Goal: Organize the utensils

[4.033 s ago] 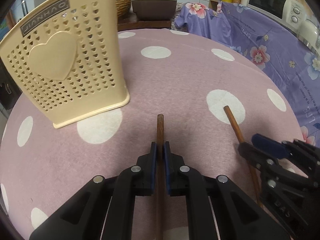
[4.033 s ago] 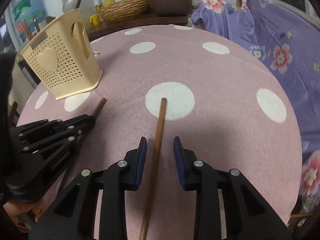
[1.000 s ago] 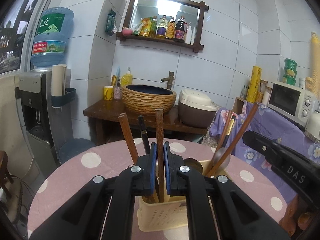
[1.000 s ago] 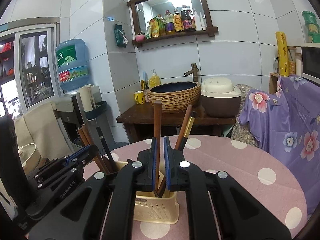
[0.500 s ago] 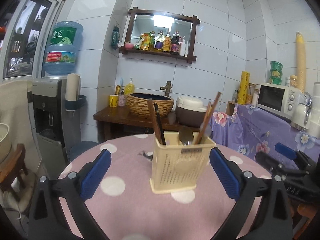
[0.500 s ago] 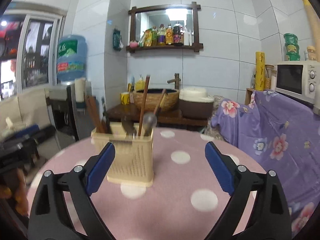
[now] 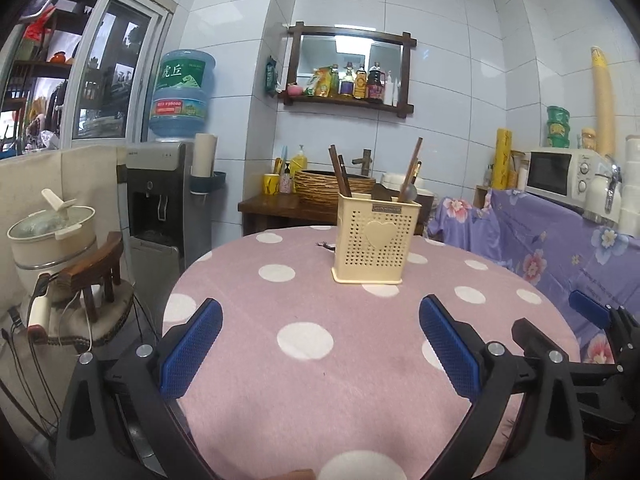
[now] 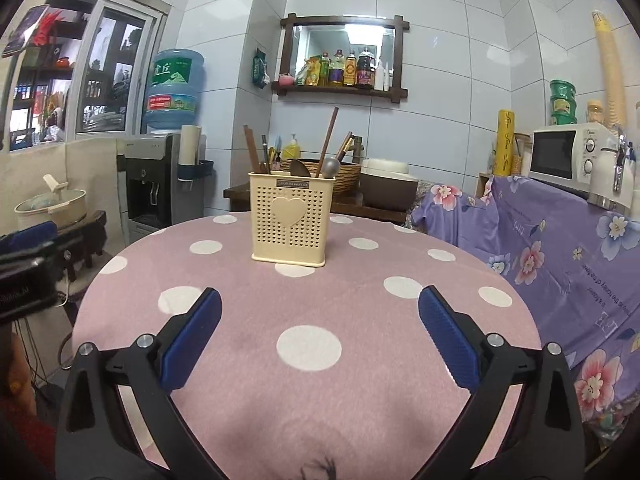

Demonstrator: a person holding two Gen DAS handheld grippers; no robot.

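A cream perforated utensil holder [image 7: 376, 240] [image 8: 290, 220] stands upright on the pink dotted table [image 7: 256, 320] [image 8: 240, 332]. Brown wooden chopsticks [image 7: 413, 168] [image 8: 329, 140] and a metal spoon [image 8: 331, 167] stick up out of it. My left gripper [image 7: 319, 308] is open and empty, well short of the holder. My right gripper [image 8: 320, 294] has its jaws opening, wide apart, with nothing between them, and is also back from the holder. In the left wrist view the right gripper [image 7: 592, 312] shows at the right edge. In the right wrist view the left gripper [image 8: 28, 236] shows at the left edge.
A purple flowered cloth [image 8: 560, 248] covers furniture right of the table, with a microwave [image 8: 568, 156] on it. Behind stand a wooden counter with a woven basin [image 7: 332, 188] and a water dispenser [image 7: 164, 196]. A pot on a stool [image 7: 52, 236] sits at left.
Both grippers were shut on upright chopsticks over the holder. They have let go, opened wide and drawn back across the table; the chopsticks now stand in the holder.
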